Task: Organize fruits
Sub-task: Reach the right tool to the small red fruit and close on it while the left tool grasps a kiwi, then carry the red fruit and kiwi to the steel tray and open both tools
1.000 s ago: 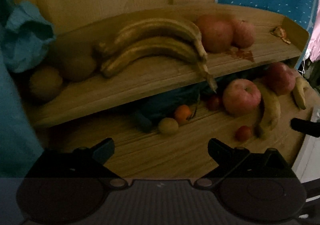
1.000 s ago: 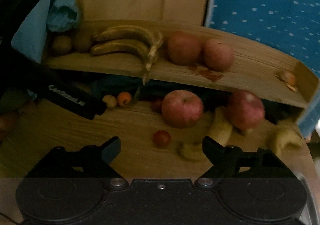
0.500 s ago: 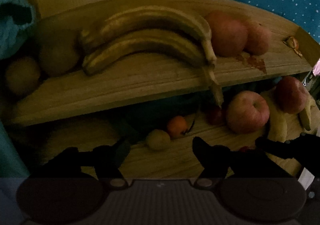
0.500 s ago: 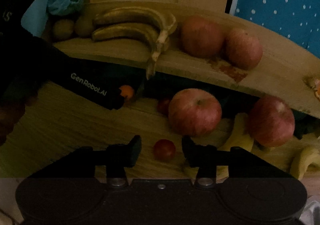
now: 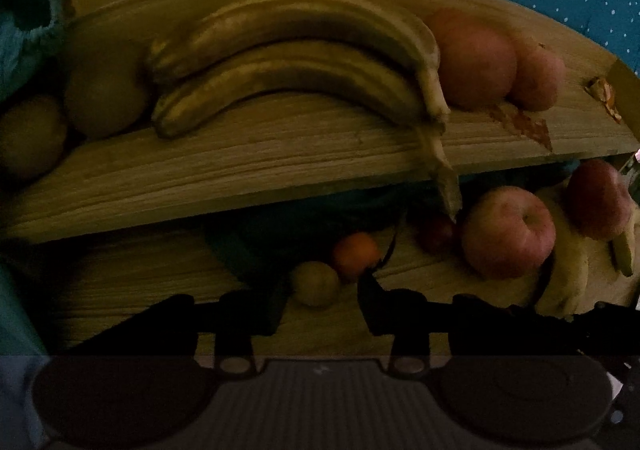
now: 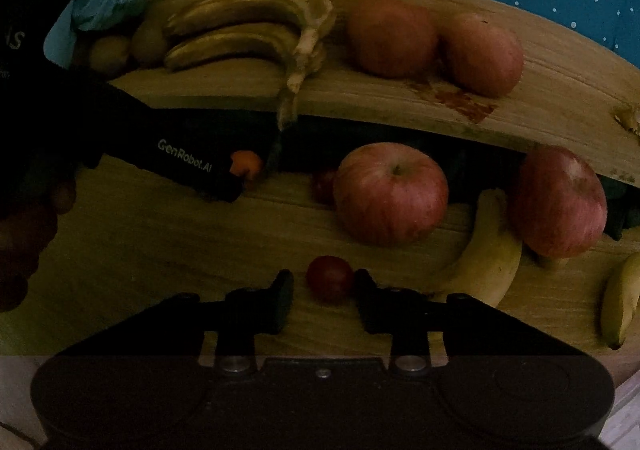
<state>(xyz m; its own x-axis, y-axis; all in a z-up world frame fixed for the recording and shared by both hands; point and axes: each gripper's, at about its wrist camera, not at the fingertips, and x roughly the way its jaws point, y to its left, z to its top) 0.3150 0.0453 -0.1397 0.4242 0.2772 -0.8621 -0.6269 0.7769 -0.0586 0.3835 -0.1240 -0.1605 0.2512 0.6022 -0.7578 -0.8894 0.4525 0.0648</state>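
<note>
In the left wrist view my left gripper (image 5: 320,304) is open, low over the wooden table, with a small yellow-green fruit (image 5: 315,284) just off its fingertips and a small orange fruit (image 5: 355,256) behind that. In the right wrist view my right gripper (image 6: 325,292) is open with narrowed jaws on either side of a small red tomato (image 6: 330,278); the right finger almost touches it. The left gripper's black body (image 6: 188,165) reaches in from the left there, up to the orange fruit (image 6: 246,163).
A wooden shelf (image 5: 280,153) above the table carries two bananas (image 5: 296,61), two apples (image 5: 472,57) and round fruits at its left end (image 5: 104,101). Below lie two red apples (image 6: 390,191) (image 6: 558,201) and bananas (image 6: 486,254). A teal cloth (image 5: 24,21) hangs at left.
Both grippers have moved forward and down toward the table while narrowing their jaws. The left has closed in on the yellow-green fruit and the right on the red tomato.
</note>
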